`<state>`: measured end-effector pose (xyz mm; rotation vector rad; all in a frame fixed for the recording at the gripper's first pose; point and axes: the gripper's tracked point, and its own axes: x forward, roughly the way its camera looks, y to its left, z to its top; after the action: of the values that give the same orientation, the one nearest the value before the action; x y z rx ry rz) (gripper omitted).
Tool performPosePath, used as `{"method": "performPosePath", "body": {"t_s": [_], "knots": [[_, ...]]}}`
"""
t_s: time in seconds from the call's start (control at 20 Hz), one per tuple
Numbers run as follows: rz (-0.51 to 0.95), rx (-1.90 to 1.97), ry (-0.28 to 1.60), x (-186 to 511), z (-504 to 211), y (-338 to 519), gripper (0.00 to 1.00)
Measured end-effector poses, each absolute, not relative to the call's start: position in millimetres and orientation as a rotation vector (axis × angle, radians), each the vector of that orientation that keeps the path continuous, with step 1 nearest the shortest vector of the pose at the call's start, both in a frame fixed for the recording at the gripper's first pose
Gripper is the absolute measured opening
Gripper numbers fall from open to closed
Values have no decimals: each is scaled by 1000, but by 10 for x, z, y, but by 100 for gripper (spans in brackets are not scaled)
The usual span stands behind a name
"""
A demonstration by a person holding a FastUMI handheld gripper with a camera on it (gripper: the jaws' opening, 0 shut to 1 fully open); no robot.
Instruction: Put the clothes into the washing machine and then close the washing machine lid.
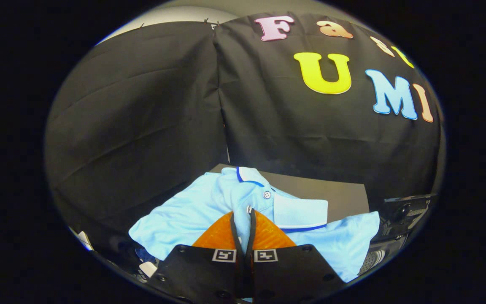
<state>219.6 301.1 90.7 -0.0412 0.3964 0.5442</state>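
My gripper (242, 217) is pinched nearly closed, with a fold of the light blue polo shirt (209, 207) caught in the thin gap between my two fingers (217, 236). Both fingers press on the fabric near the button strip. A white button (267, 194) sits just ahead of my fingertips, slightly to the right. A second small button peeks out right at the tips, partly hidden.

The shirt spreads out to both sides of my fingers. The collar (300, 213), with a dark blue trim line along its edge, lies flat just right of the fingertips. Another bit of blue trim shows at the neckline further ahead. One sleeve hangs down to the left, the rest of the body drapes to the right.

Beyond the shirt there is a dark flat surface (344, 196); I cannot tell whether the shirt rests on it or is lifted off it. At the right, beside the hem of the shirt, dark equipment (403, 215) with a ribbed part lower down, too dim to identify. Small white things (85, 240) at lower left, under the sleeve, unclear what they are.

Black cloth wall (141, 105) behind everything, creased, with a seam running down the middle.
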Motion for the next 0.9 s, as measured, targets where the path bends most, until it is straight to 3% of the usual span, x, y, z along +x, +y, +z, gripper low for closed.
{"method": "performPosePath", "body": {"t_s": [0.9], "knots": [[474, 26, 283, 1910, 1528, 1927, 1]]}}
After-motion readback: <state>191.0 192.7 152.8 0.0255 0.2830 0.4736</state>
